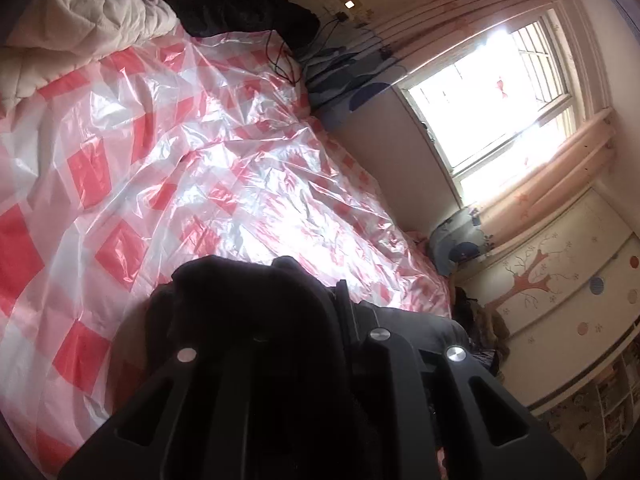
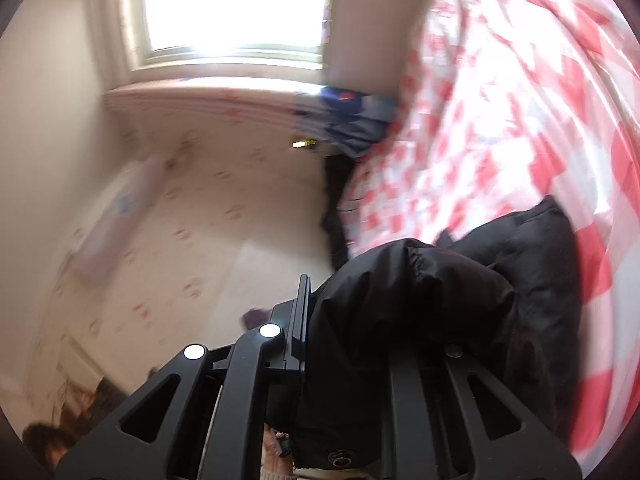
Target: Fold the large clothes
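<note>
The left gripper [image 1: 276, 300] is clamped on a bunched fold of a black padded jacket [image 1: 240, 300], the dark fabric heaped between and over its two fingers so thickly that the fingertips themselves are hidden. The right gripper [image 2: 360, 320] likewise grasps the jacket [image 2: 420, 312], whose puffy quilted shell bulges between its fingers and spills to the right, down toward the bed (a metal snap fastener [image 2: 339, 459] shows at the lower edge of that view). Both ends of the garment are therefore held up off the surface, with a further part of it trailing against the red-and-white checked plastic sheet [image 1: 160, 160] that covers the bed. Judged from how things lie, the folding is at an early stage: the jacket is crumpled and hanging rather than spread flat, no neat crease or stacked panel is visible, and laying it out, turning in the sleeves and doubling the body all appear to remain. The right wrist view is smeared by motion, so finer detail there cannot be trusted. Farther out, a cream quilt [image 1: 80, 12] and a dark bundle of clothing [image 1: 248, 8] lie at the head of the bed, and a bright window [image 1: 500, 100] with pink curtains stands beyond it. No brand, label or legible writing can be made out on the jacket or elsewhere; the wall carries only a tree decal [image 1: 528, 280] and coloured dots.
</note>
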